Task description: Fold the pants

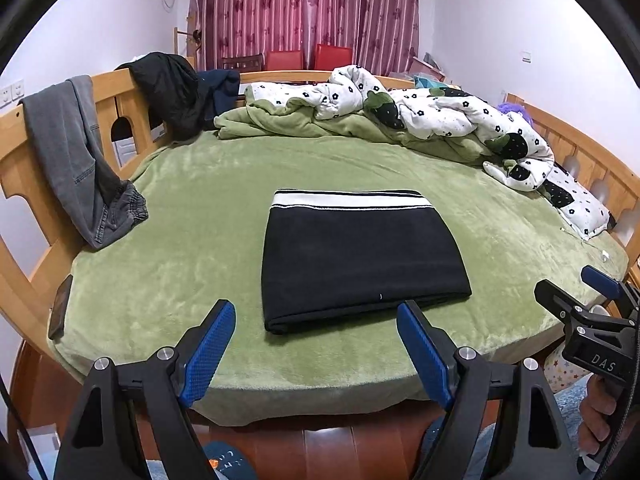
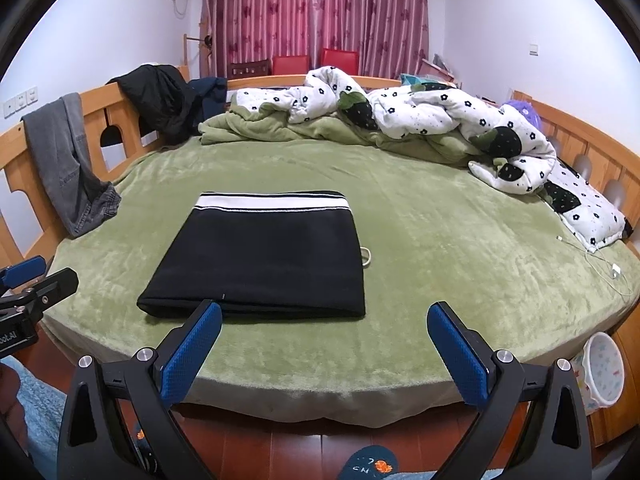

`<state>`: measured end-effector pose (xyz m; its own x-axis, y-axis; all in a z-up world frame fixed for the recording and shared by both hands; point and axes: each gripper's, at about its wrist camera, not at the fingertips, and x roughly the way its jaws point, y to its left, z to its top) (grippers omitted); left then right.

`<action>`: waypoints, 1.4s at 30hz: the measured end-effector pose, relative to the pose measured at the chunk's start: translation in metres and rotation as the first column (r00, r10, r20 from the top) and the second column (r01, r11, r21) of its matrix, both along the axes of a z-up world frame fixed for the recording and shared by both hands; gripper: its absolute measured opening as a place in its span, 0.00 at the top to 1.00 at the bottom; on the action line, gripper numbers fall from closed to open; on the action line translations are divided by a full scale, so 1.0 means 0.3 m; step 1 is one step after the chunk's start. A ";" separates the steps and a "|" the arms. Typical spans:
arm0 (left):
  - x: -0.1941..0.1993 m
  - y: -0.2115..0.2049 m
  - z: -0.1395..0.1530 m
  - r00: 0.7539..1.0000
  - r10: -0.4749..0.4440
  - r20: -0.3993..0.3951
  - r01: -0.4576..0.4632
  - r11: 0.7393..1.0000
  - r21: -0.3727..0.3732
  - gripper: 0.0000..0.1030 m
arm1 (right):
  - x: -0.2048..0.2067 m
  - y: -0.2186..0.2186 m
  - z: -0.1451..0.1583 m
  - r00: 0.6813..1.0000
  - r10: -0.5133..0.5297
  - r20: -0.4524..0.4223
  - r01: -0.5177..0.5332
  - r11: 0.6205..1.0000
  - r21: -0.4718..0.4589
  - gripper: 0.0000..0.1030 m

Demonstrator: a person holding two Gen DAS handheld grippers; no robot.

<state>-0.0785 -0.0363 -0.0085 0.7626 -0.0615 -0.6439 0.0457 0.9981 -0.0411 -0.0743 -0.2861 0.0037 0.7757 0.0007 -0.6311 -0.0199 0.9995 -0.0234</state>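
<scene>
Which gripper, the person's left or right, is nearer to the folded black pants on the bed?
Left, slightly. The left gripper straddles the folded black pants' near edge, jaws open. The right gripper hangs off their near right corner, jaws open; neither touches them.

The left gripper and right gripper hover level, side by side, each with its 2 blue-padded fingers spread wide, apparently gripping nothing.
</scene>
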 end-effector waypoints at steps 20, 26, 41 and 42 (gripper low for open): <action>0.009 0.004 -0.008 1.000 0.010 0.002 -0.010 1.000 0.005 0.20 | 0.015 -0.003 0.001 1.000 -0.014 -0.009 0.014 1.000 0.007 0.02; 0.012 0.007 -0.008 1.000 0.012 0.002 -0.012 1.000 -0.001 0.20 | 0.012 -0.002 0.001 1.000 -0.024 -0.010 0.024 1.000 0.016 0.02; 0.013 0.013 -0.007 1.000 0.009 0.001 -0.009 1.000 -0.002 0.21 | 0.013 -0.009 0.002 0.999 -0.037 -0.011 0.038 0.999 0.024 0.02; 0.011 0.013 -0.006 1.000 0.008 0.001 -0.008 1.000 -0.003 0.21 | 0.014 -0.010 0.002 0.999 -0.039 -0.010 0.039 0.999 0.024 0.02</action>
